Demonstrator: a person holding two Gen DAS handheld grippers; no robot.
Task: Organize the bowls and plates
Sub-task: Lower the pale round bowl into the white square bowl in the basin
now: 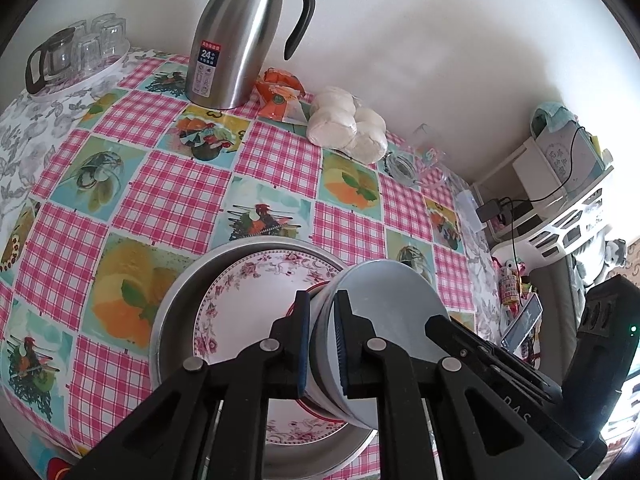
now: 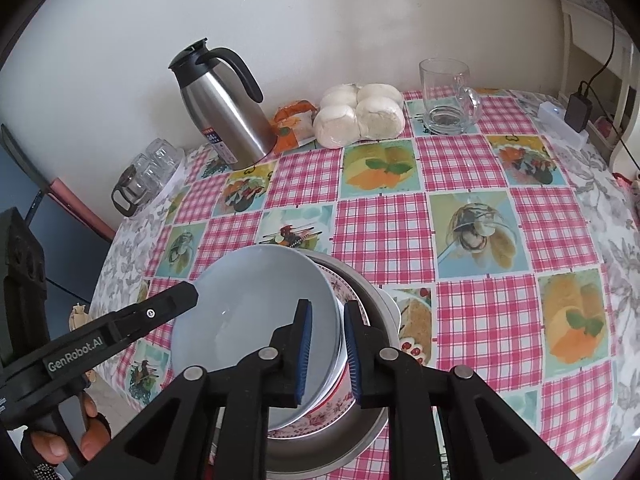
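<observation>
On the pink-checked tablecloth [image 2: 384,236], the left gripper [image 1: 322,340] clamps the pale blue bowl's [image 2: 256,312] rim, the right gripper's [image 2: 325,354] fingers loosely straddling it.

The stainless-steel thermos jug with a black lid and handle [image 1: 236,40] is standing far beyond the fingertips, carrying a dark label where a large "24" is showing; the smaller print under it is too fine to read. In the right wrist view, the black arm of the left gripper [image 2: 192,292], reaching in left of the fingers, is showing "GenRobot.AI" in pale letters. Pale letters on the right gripper's black body, right of the left gripper's fingers, are staying illegible.
</observation>
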